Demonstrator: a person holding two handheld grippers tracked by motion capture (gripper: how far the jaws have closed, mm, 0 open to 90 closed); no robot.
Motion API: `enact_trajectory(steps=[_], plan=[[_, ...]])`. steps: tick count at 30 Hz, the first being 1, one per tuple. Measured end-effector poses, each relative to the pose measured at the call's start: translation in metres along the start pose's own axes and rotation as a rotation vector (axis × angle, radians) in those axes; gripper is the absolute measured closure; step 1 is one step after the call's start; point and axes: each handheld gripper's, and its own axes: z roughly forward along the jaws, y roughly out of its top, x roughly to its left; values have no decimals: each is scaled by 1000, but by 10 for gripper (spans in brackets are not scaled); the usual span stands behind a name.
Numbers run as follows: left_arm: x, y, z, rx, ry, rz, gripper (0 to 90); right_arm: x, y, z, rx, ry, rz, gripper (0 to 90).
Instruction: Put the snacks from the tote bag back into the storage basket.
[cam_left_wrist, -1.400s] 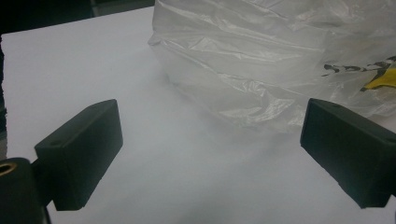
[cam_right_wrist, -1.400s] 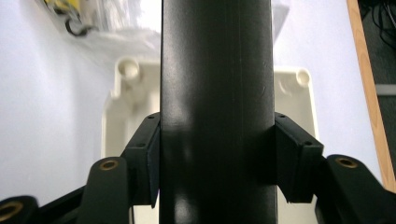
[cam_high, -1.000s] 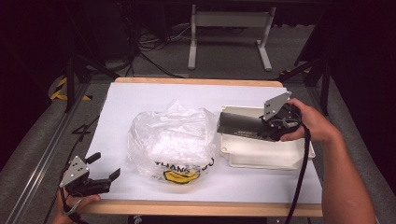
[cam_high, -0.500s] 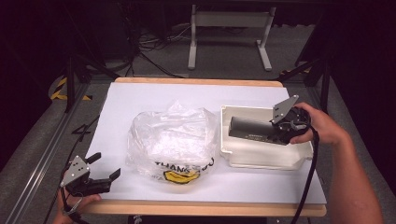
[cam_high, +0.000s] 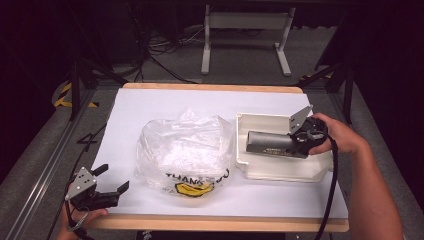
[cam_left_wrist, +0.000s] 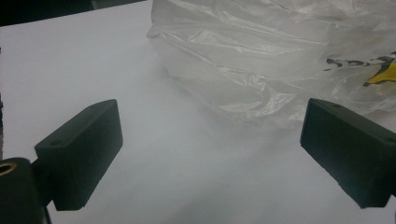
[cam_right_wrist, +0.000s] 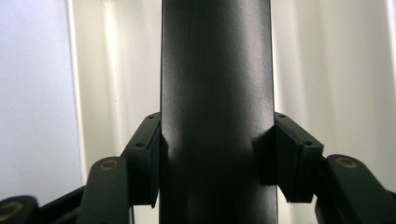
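A crumpled clear plastic bag (cam_high: 182, 150) with yellow and black print lies in the middle of the white table cover (cam_high: 150, 107). To its right sits a shallow white tray (cam_high: 280, 175). My right gripper (cam_high: 296, 142) is shut on one end of a dark grey bar (cam_high: 267, 143), which lies level in the tray and points left. In the right gripper view the bar (cam_right_wrist: 215, 70) runs straight up between the pads (cam_right_wrist: 145, 156) of the gripper (cam_right_wrist: 215, 156). My left gripper (cam_high: 113, 177) stands open at the table's front left corner, apart from the bag (cam_left_wrist: 261, 60), with nothing between its fingers (cam_left_wrist: 215, 140).
The table's wooden front edge (cam_high: 220, 223) runs just below both hands. A black cable (cam_high: 331, 185) trails from the right gripper along the forearm. Metal frame legs (cam_high: 245, 22) stand on the floor beyond the table. The ribbed tray floor (cam_right_wrist: 327, 70) lies behind the bar.
The right gripper has carried the dark bar a little right and down into the white tray. The left gripper and the bag have stayed put.
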Motion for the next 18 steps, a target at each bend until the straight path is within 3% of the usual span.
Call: enact_trajectory(steps=[11, 18], plan=[[-2, 1, -2, -10, -3, 5, 65, -4, -5, 19, 19, 32, -7, 429], [-3, 1, -2, -5, -6, 6, 65, -4, -11, 28, 71, 37, 8, 428]])
